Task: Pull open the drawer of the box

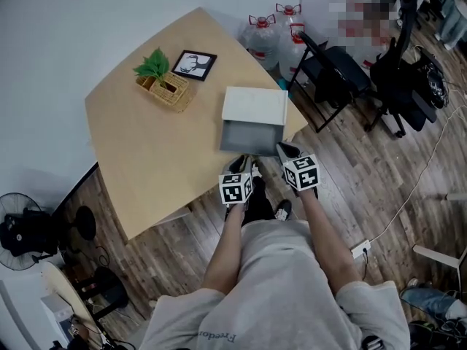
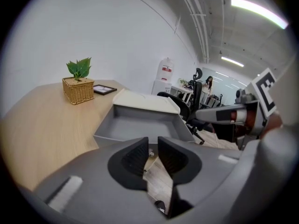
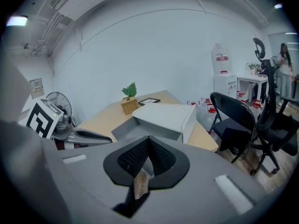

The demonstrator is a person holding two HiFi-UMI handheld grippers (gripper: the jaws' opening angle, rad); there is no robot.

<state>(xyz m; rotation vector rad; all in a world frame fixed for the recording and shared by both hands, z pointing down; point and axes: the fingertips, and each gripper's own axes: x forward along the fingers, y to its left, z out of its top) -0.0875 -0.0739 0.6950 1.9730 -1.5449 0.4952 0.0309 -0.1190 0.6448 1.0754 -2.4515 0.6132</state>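
Both empty: left hand-held gripper (image 2: 152, 146) slightly spread, right hand-held gripper (image 3: 148, 142) pressed together. Drawer (image 1: 250, 137) juts mid-frame from box (image 1: 254, 106) near counter (image 1: 146, 159) edge; further pulling could drop it.

White box (image 1: 254, 105), grey drawer (image 1: 250, 135)

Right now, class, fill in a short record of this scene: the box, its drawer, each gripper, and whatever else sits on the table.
Box: white box near the table's edge closest to the person
Drawer: grey drawer, already pulled out toward the person; inside looks empty
Left gripper: jaws slightly apart, holding nothing, just short of the drawer front
Right gripper: jaws together, holding nothing, clear of the box
Also on table: wicker basket with green plant; black picture frame lying flat
Beside table: water bottles, black chair
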